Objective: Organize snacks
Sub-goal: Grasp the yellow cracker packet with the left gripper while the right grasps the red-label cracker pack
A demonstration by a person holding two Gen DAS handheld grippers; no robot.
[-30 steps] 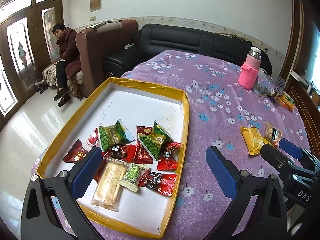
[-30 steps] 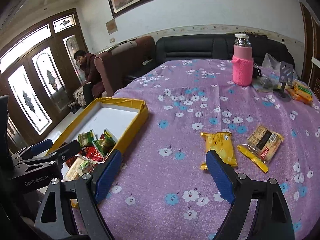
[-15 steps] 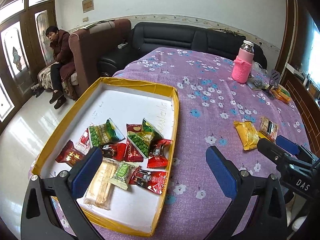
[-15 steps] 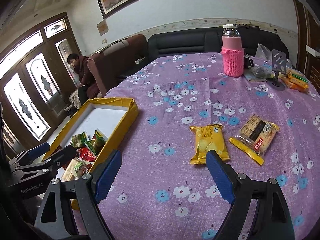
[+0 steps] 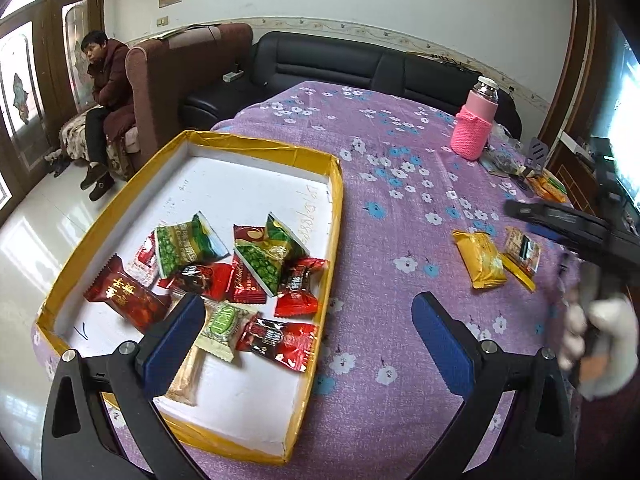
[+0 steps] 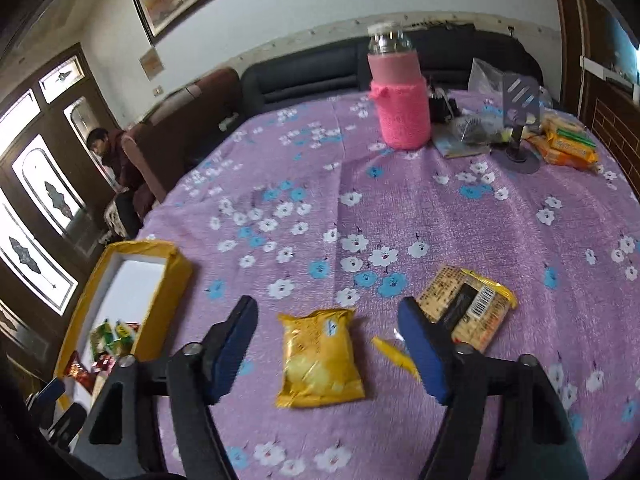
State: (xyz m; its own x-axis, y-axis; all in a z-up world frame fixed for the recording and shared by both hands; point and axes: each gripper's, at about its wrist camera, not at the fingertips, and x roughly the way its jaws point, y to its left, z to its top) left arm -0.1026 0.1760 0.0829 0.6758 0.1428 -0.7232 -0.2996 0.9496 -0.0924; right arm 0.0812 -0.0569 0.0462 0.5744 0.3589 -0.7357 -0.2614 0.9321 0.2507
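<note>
A yellow-rimmed white tray (image 5: 338, 216) holds several red and green snack packets (image 5: 256, 268) at the table's left. A yellow snack bag (image 6: 318, 358) and a clear-wrapped biscuit pack (image 6: 470, 310) lie on the purple flowered cloth to the right. My right gripper (image 6: 328, 346) is open, its fingers standing either side of the yellow bag, just above it. My left gripper (image 5: 308, 340) is open and empty over the tray's near right edge. In the left wrist view the yellow bag (image 5: 478, 258) lies beneath the right gripper's body (image 5: 580, 232).
A pink-sleeved bottle (image 6: 398, 108) stands at the back of the table. A small stand (image 6: 520, 120), plastic bags and orange packets (image 6: 568, 144) sit at the back right. A person (image 5: 106, 92) sits on a sofa to the left.
My right gripper has moved forward and down, so the yellow bag now sits between its fingers. My left gripper has shifted slightly right along the tray.
</note>
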